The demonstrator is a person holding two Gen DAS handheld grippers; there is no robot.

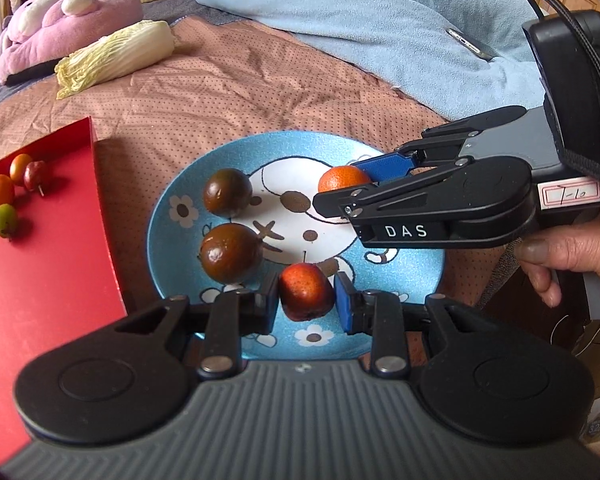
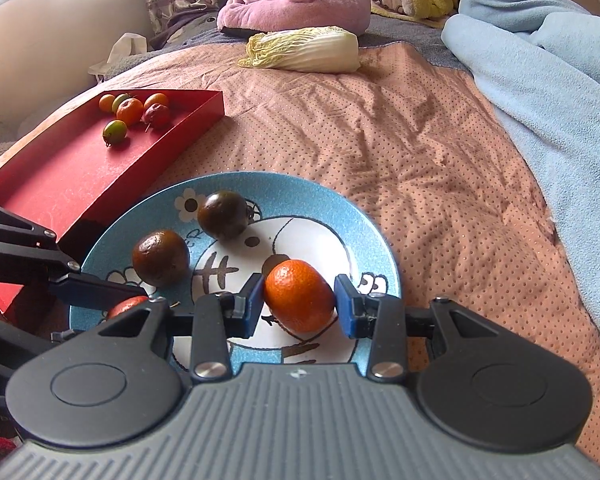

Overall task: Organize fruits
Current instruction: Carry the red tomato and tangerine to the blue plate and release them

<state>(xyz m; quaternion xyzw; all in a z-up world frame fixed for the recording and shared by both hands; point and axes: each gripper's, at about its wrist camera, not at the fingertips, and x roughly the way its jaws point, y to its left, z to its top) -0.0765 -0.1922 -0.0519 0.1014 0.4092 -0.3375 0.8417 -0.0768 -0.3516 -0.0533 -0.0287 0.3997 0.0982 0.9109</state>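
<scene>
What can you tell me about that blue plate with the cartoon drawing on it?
The blue plate is round and shallow, seemingly glazed ceramic, with a speckled blue rim bearing white flowers and a white centre with a cartoon figure. It lies flat on the peach dotted bedcover, beside the red tray. On it are two dark brown fruits, a red fruit between the left tool's pads and an orange fruit between the right tool's.
</scene>
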